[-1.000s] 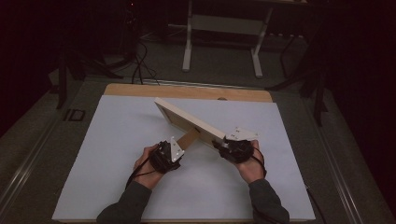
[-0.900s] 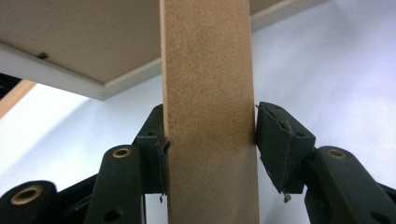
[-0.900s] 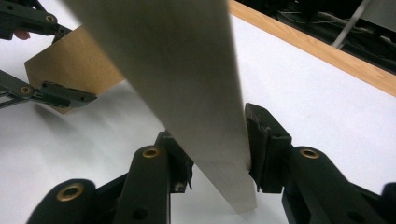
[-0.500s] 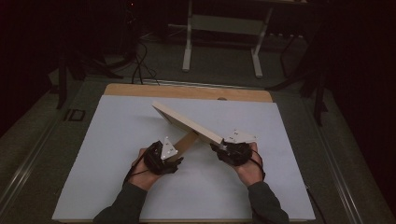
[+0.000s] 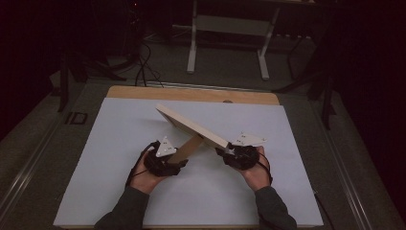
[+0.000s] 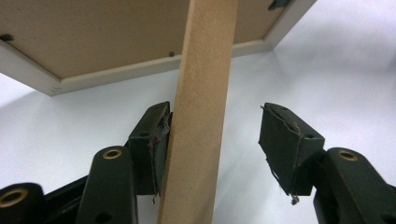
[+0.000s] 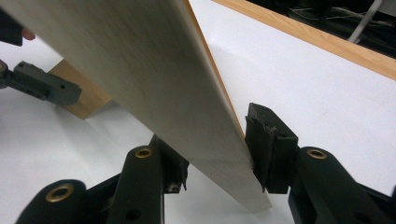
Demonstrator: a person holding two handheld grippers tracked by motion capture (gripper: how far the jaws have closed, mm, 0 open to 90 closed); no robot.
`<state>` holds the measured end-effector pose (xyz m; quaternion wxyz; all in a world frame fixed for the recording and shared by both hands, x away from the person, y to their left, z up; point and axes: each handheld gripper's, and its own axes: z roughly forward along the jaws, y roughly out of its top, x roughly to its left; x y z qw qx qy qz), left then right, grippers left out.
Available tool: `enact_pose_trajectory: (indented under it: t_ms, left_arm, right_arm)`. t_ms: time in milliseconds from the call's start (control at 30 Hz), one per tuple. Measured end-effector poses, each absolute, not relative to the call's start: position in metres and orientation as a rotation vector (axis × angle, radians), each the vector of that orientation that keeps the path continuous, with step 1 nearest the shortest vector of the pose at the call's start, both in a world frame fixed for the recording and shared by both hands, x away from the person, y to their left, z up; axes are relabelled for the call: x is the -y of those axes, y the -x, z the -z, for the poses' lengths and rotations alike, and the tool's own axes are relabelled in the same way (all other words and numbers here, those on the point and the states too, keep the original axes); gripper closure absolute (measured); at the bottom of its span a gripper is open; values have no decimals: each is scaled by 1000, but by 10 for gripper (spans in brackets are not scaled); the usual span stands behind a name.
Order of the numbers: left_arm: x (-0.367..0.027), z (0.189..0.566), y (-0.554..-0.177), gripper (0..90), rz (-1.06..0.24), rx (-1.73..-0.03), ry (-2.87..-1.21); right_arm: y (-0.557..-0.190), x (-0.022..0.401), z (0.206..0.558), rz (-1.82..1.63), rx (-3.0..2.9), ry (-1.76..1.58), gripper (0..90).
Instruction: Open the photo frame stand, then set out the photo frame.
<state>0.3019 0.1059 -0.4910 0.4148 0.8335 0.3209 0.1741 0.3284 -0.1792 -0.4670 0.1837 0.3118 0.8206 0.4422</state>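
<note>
A pale wooden picture frame (image 5: 191,125) stands tilted over the white table sheet, its far corner raised. Its brown back (image 6: 93,32) faces my left gripper. The brown prop strut (image 5: 189,147) slopes down from the frame into my left gripper (image 5: 179,163). Those jaws are open and have just been opening. One pad (image 6: 156,140) touches the strut (image 6: 201,116) and the other stands well off it. My right gripper (image 5: 225,152) grips the frame's near lower corner (image 7: 140,70), which spans the gap between its jaws. Its jaws have just been opening a little.
The white sheet (image 5: 119,143) covers most of the table, with a wooden strip (image 5: 191,94) bare along the far edge. Beyond the table stand a metal frame's legs (image 5: 192,48) and cables on the dark floor.
The frame now leans flatter, showing less of its face. My left hand has shifted slightly down along the strut and its jaws have spread. The right hand has stayed put.
</note>
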Motion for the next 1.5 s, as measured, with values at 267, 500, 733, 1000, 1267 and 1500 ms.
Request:
enact_pose_trajectory:
  t_ms: [267,500,733,1000,1267,1500]
  left_arm:
    - [-109,484,-302,444,-407,-804,-2049]
    - [-118,477,-302,446,-379,-823,-1980]
    - [-125,473,-304,446,-369,-861,-1943]
    - [-128,470,-304,460,-365,-893,-1932]
    - [-138,465,-306,537,-326,-959,-1860]
    - [-147,456,-308,574,-319,-1008,-1813]
  right_arm:
    - [-329,182,467,-1263,-2326,-880,579]
    - [-329,184,468,-1258,-2335,-881,561]
    - [-328,187,470,-1243,-2352,-885,536]
    - [-326,196,470,-1268,-2356,-905,515]
    - [-321,206,471,-1249,-2387,-900,566]
    - [-315,215,468,-1240,-2420,-868,672]
